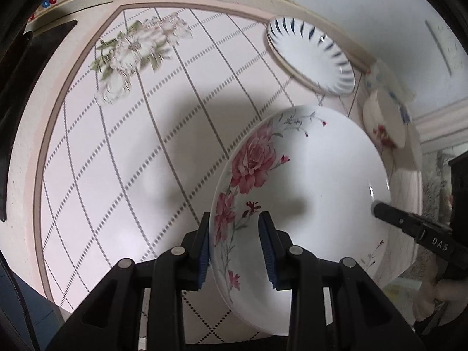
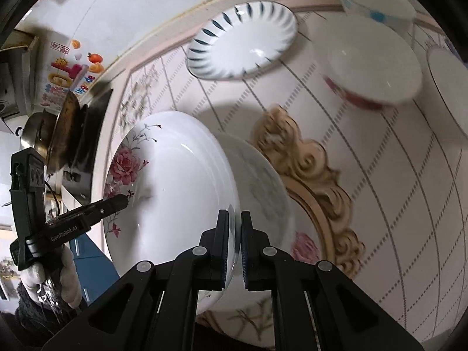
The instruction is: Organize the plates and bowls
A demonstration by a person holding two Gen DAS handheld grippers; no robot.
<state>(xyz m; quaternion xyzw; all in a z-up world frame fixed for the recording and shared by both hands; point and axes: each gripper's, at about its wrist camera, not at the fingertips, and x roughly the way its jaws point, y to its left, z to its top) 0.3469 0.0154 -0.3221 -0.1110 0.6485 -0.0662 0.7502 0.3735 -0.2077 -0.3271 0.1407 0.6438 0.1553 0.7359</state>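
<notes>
Ribbed blue pads of the left gripper [image 1: 234, 251] and right gripper [image 2: 235, 244] clamp opposite rims of a glossy white rose plate [image 1: 307, 193], lifted over the grid-patterned table [image 1: 122, 152]. Only the right view shows a second plate [image 2: 263, 181] beneath and a red-banded bowl [image 2: 371, 64].

A: The rose plate [image 1: 310, 181] looks like glazed ceramic, glossy, with bright glints near its rim.

B: Same for the blue-striped plate [image 2: 242, 41], smooth and shiny. The tabletop [image 1: 122, 134] has a smooth printed surface with a soft sheen.

A: The left hand-held gripper [image 1: 234, 251] is matt black plastic, with ribbed blue pads [image 1: 267, 251] and dull metal pins.

B: That pot [image 2: 32, 134] is shiny metal.
</notes>
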